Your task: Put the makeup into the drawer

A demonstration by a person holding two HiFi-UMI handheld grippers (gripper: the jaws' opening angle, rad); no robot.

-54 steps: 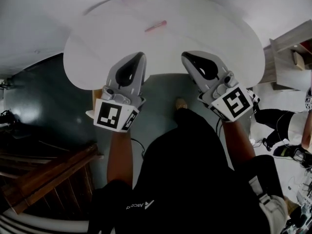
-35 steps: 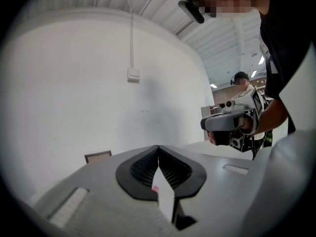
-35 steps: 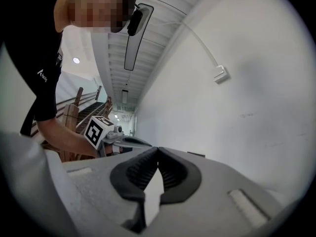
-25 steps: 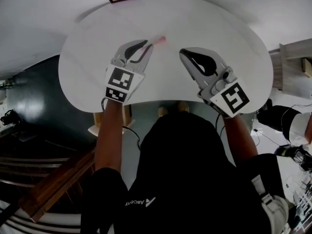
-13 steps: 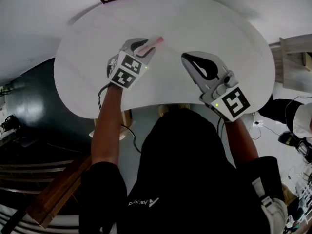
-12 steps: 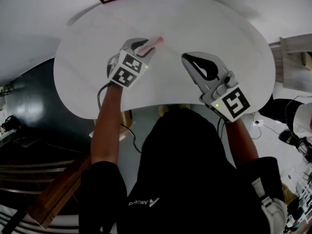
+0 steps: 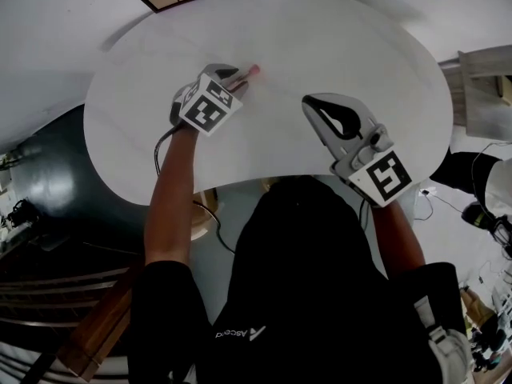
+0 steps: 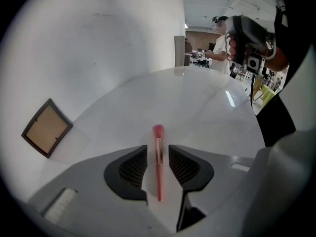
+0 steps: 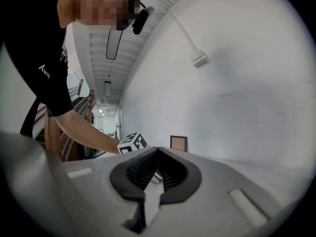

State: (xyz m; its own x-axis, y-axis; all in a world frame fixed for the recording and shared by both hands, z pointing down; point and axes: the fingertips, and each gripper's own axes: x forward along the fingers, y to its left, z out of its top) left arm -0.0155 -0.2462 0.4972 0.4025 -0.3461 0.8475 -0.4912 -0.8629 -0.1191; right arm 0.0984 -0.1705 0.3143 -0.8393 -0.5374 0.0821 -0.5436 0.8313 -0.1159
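One makeup brush lies between the left tool's just-opened jaws.

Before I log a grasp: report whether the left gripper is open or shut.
Open. The left gripper, jaws just opened, straddles the pink makeup brush lying on the table; a gap shows on each side of it.

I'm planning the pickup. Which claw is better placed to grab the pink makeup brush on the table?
Left. The left claw, jaws just opened, straddles the pink brush on the white table, not yet gripping it. The right claw is shut and off to the side, away from the brush.
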